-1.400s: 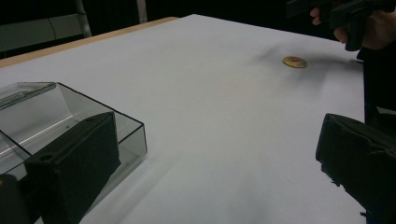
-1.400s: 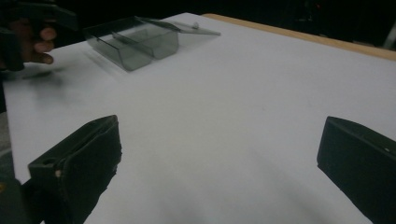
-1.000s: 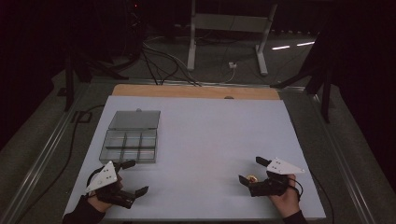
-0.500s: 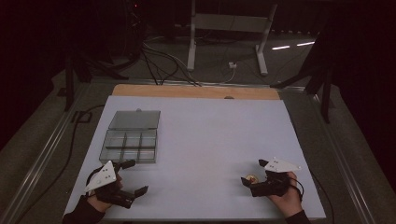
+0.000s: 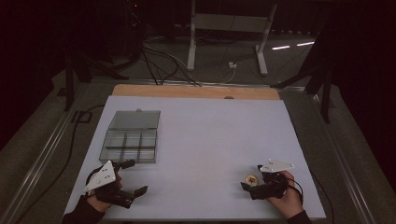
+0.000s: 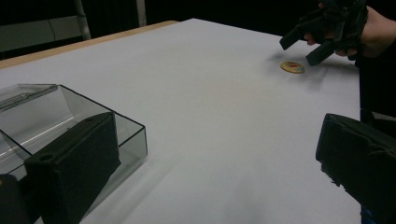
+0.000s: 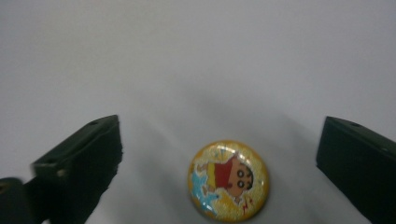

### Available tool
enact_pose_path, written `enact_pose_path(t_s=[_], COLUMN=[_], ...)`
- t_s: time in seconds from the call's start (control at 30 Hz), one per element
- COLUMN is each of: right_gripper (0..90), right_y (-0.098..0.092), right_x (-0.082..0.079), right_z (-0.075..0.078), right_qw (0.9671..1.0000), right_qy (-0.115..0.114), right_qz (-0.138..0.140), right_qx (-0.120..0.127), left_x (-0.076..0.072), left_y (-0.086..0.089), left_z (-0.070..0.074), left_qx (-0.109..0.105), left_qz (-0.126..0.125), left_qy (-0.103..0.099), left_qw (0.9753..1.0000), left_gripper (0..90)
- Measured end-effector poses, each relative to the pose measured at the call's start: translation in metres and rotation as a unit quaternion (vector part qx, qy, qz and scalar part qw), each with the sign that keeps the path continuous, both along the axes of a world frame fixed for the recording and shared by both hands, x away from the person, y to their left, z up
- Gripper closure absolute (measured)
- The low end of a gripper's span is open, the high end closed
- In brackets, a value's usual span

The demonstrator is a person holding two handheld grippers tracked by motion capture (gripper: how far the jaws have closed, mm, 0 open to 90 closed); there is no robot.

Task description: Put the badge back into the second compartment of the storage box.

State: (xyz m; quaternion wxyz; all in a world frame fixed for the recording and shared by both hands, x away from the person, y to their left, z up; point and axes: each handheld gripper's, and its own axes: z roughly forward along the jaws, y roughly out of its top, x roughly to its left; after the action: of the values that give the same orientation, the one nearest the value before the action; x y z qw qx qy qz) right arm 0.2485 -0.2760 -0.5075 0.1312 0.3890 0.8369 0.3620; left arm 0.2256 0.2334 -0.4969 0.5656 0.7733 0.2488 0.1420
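Badge [image 7: 228, 180] is what you are after: a small round yellow pin with a cartoon figure, lying flat on the white desk [image 5: 205, 140] between the spread jaws of your right tool [image 5: 254, 182]. Going left to right: your left tool [image 5: 132, 177] rests released, jaws wide and holding nothing, with the clear compartment box [image 5: 130, 144] just ahead of it; in the left gripper view one jaw stands right in front of the box's near corner. Bare desk lies between the two tools. Your right tool is likewise released, the badge sitting centred in the gap and low in the right gripper view, touching neither jaw. The risk, as I judge it, lies in the badge's thinness: close too high and the jaws will pass over it, or one will meet its edge first and skate it across the smooth sheet. Come down until the tips nearly touch the desk, keep it centred, then squeeze. Mind the left jaw too, since a careless nudge could shove the box.
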Motion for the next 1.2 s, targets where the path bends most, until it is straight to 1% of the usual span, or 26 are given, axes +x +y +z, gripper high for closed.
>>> enact_pose_path(t_s=[0.03, 0.1, 0.17, 0.2, 0.3, 0.37, 0.43, 0.47, 0.5, 0.53, 0.6, 0.63, 0.67, 0.73, 0.77, 0.8, 0.83, 0.9, 1.03, 1.13, 1.2], right_gripper=[4.3, 7.8, 8.3, 14.0, 15.3, 15.7, 18.0, 21.1, 21.1, 24.9, 28.2, 28.2, 31.1, 34.0, 34.0, 37.6, 39.2, 40.3, 46.4, 46.9, 47.1], right_y=[0.0000, 0.0003, 0.0002, -0.0004, -0.0010, -0.0012, -0.0012, -0.0003, -0.0003, 0.0008, 0.0018, 0.0018, 0.0022, 0.0028, 0.0028, 0.0035, 0.0040, 0.0045, 0.0041, 0.0037, 0.0050], right_x=[0.0000, -0.0003, -0.0003, -0.0008, -0.0009, -0.0006, -0.0003, -0.0002, -0.0002, -0.0002, -0.0003, -0.0003, -0.0002, 0.0001, 0.0001, -0.0001, -0.0001, -0.0003, 0.0003, 0.0010, 0.0012], right_z=[0.0000, 0.0004, 0.0002, 0.0000, -0.0002, -0.0007, -0.0015, -0.0028, -0.0028, -0.0037, -0.0040, -0.0040, -0.0047, -0.0054, -0.0054, -0.0048, -0.0047, -0.0046, -0.0040, -0.0038, -0.0035], right_qw=[1.0000, 1.0000, 0.9999, 0.9998, 0.9997, 0.9996, 0.9994, 0.9992, 0.9992, 0.9989, 0.9986, 0.9986, 0.9983, 0.9978, 0.9978, 0.9976, 0.9976, 0.9976, 0.9975, 0.9974, 0.9969], right_qy=[0.000, 0.007, 0.010, 0.012, 0.017, 0.016, 0.020, 0.022, 0.022, 0.022, 0.021, 0.021, 0.022, 0.022, 0.022, 0.020, 0.020, 0.020, 0.027, 0.030, 0.031], right_qz=[0.000, 0.000, 0.000, 0.000, -0.005, -0.007, -0.005, -0.003, -0.003, -0.001, -0.002, -0.002, -0.002, -0.003, -0.003, -0.005, -0.003, -0.002, -0.003, -0.001, -0.001], right_qx=[0.000, -0.004, -0.007, -0.013, -0.019, -0.024, -0.027, -0.035, -0.035, -0.041, -0.048, -0.048, -0.054, -0.063, -0.063, -0.065, -0.066, -0.066, -0.065, -0.066, -0.072], left_x=[0.0000, -0.0002, -0.0002, -0.0002, -0.0005, -0.0003, -0.0004, -0.0004, -0.0004, -0.0003, -0.0003, -0.0003, -0.0003, -0.0002, -0.0002, -0.0002, -0.0001, 0.0000, 0.0001, 0.0001, 0.0003], left_y=[0.0000, 0.0001, 0.0001, 0.0001, -0.0001, 0.0000, 0.0000, 0.0002, 0.0004, 0.0004, 0.0003, 0.0002, 0.0001, -0.0002, -0.0003, -0.0004, -0.0005, -0.0006, -0.0007, -0.0004, -0.0003], left_z=[0.0000, 0.0001, 0.0002, 0.0002, 0.0001, 0.0000, 0.0002, 0.0003, 0.0004, 0.0003, 0.0002, 0.0001, 0.0000, -0.0003, -0.0003, -0.0005, -0.0006, -0.0009, -0.0012, -0.0011, -0.0010], left_qx=[0.000, 0.000, 0.000, 0.001, 0.009, 0.005, 0.003, 0.002, 0.001, 0.002, 0.003, 0.004, 0.005, 0.005, 0.006, 0.007, 0.006, 0.006, 0.008, 0.006, 0.005], left_qz=[0.000, 0.000, -0.001, 0.000, 0.001, -0.001, -0.001, -0.001, -0.001, 0.000, 0.000, -0.001, -0.001, -0.002, -0.002, -0.002, -0.002, -0.003, -0.002, -0.002, -0.002], left_qy=[0.001, 0.000, 0.000, -0.001, -0.005, -0.003, -0.003, -0.002, -0.002, -0.003, -0.003, -0.002, -0.002, 0.000, 0.000, -0.001, 0.000, 0.001, 0.002, 0.002, 0.002], left_qw=[1.0000, 1.0000, 1.0000, 1.0000, 0.9999, 1.0000, 1.0000, 1.0000, 1.0000, 1.0000, 1.0000, 1.0000, 1.0000, 1.0000, 1.0000, 1.0000, 1.0000, 1.0000, 1.0000, 1.0000, 1.0000], left_gripper=[0.4, 0.4, 0.4, 0.4, 0.4, 0.4, 0.4, 0.4, 0.4, 0.4, 0.4, 0.4, 0.4, 0.4, 0.4, 0.4, 0.4, 0.5, 0.4, 0.4, 0.4])
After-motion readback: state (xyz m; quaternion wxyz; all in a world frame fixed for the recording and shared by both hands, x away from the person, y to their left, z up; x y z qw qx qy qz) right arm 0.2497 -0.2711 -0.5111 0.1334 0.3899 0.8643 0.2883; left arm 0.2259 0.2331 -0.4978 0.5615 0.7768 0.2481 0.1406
